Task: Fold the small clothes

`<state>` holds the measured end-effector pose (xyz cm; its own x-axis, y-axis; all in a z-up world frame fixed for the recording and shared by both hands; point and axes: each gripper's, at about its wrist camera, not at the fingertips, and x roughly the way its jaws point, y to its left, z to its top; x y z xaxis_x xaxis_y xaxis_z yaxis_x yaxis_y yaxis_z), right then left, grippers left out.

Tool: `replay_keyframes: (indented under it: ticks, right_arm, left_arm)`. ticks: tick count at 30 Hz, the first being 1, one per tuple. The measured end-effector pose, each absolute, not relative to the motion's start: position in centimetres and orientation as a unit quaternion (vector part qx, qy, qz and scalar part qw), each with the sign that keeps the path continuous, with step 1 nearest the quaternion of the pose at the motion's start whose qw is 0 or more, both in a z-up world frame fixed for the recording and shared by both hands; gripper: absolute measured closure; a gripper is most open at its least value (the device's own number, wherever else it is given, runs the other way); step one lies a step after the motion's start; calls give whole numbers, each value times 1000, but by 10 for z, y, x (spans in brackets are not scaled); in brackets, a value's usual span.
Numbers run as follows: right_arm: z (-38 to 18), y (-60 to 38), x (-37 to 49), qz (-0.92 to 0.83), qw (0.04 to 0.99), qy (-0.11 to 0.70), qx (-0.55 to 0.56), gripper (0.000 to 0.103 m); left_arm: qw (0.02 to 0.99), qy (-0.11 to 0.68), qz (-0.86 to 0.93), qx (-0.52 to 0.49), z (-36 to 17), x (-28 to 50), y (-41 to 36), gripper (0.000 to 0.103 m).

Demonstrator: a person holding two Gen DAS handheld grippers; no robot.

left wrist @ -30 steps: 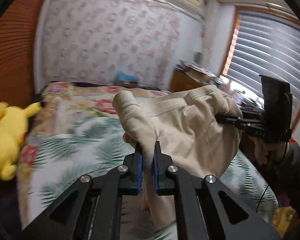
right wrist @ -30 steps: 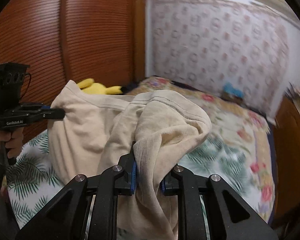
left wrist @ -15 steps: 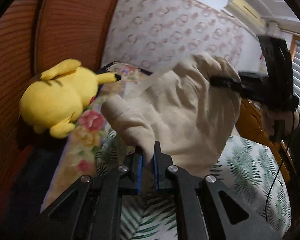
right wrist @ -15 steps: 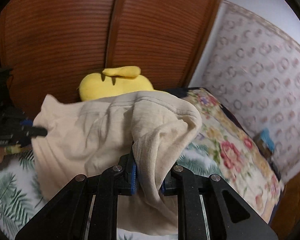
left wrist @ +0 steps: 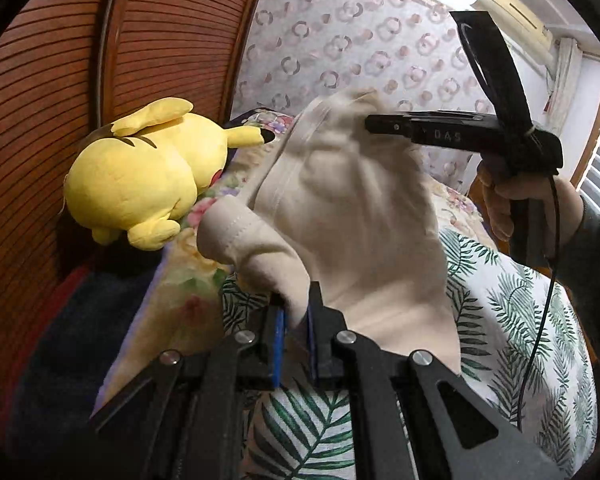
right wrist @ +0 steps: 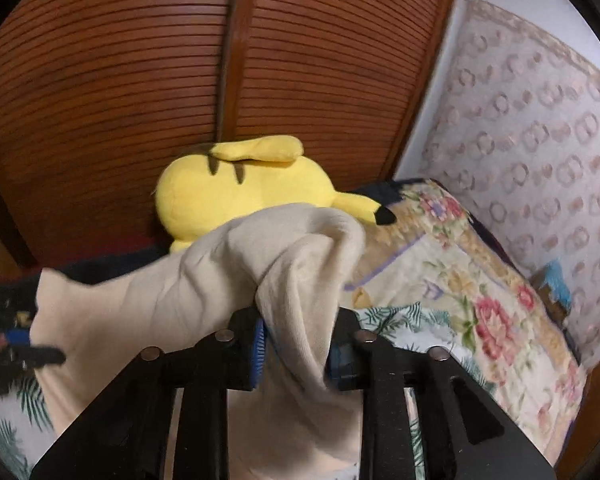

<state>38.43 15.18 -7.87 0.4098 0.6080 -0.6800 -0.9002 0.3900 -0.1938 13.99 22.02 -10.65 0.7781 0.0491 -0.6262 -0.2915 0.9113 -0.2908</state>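
Note:
A small beige garment (left wrist: 352,216) hangs in the air between my two grippers, above the bed. My left gripper (left wrist: 294,320) is shut on one stitched corner of it. My right gripper (right wrist: 296,340) is shut on the other end of the garment (right wrist: 188,304), which drapes over its fingers. In the left wrist view the right gripper (left wrist: 374,126) shows at upper right, held by a hand, pinching the cloth's top edge. In the right wrist view the left gripper (right wrist: 40,354) shows blurred at the left edge.
The bed has a palm-leaf sheet (left wrist: 516,304) and a floral blanket (right wrist: 472,280). A yellow plush toy (left wrist: 140,176) lies at the bed's edge against the brown slatted wardrobe doors (right wrist: 180,72). Patterned wallpaper (left wrist: 360,40) is behind.
Both grippers have swung towards the wardrobe and plush toy with the garment held between them. The window and dresser have left the left wrist view. The grips are unchanged.

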Motion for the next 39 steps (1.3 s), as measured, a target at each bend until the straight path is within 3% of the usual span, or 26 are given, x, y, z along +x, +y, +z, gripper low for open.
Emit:
replay_keyframes:
  ticks: [1, 2, 8, 17, 19, 26, 34, 39]
  right_arm:
    - [-78, 150, 387, 465, 800, 265, -272, 59]
    - [-76, 146, 388, 459, 805, 268, -262, 56]
    - [-65, 115, 388, 444, 821, 290, -212, 55]
    - [-50, 34, 337, 413, 846, 293, -167, 55]
    - [-46, 16, 324, 407, 852, 289, -155, 55]
    - [-26, -37, 275, 382, 878, 264, -118, 53]
    - [-14, -98, 221, 340, 904, 246, -85, 30]
    - [-13, -140, 191, 307, 918, 244, -65, 24]
  left_arm:
    - [924, 321, 95, -188, -106, 140, 220, 95]
    - [924, 320, 98, -185, -105, 139, 220, 95]
    - [930, 310, 108, -162, -92, 129, 216, 88]
    - [953, 266, 87, -117, -49, 103, 192, 58]
    - [957, 259, 78, -109, -40, 99, 185, 45]
    - [968, 238, 53, -68, -12, 84, 148, 41]
    - [969, 240, 28, -41, 2, 79, 106, 39]
    - [970, 242, 6, -32, 4, 76, 74, 39]
